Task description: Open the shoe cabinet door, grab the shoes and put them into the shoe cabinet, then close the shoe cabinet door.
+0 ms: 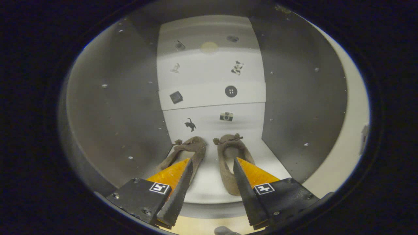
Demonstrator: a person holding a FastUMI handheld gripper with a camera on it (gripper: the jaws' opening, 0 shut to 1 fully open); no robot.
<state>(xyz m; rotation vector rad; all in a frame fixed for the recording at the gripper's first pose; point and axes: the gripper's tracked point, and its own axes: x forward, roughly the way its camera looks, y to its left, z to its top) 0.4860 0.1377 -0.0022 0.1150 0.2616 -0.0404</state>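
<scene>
Gripper view: my gripper [211, 164] points into the cabinet [107, 107], fingers spread wide with a clear gap between the tips, pinching nothing.

Shoes sit on the cabinet's white floor, side by side, a strip of bare floor between them. Both are brown slip-ons with a small bow at the toe.
- Left shoe [192, 148]: long axis runs from my left finger [178, 192] toward the back panel, leaning slightly right; toe and bow point at the back. Its heel end is hidden behind the left finger.
- Right shoe [228, 163]: long axis runs nearly straight front to back, toe and bow toward the back, heel near the front edge of the floor. My right finger [245, 192] overlaps its outer side; I cannot tell whether it touches.

Toes of both stop just short of the back panel [209, 68], which is white with small stickers: cat [190, 124] and camera [226, 116] just beyond the toes, button [231, 91] and others higher up.

Grey side walls stand on either side of the shoes, dotted with small studs.
</scene>
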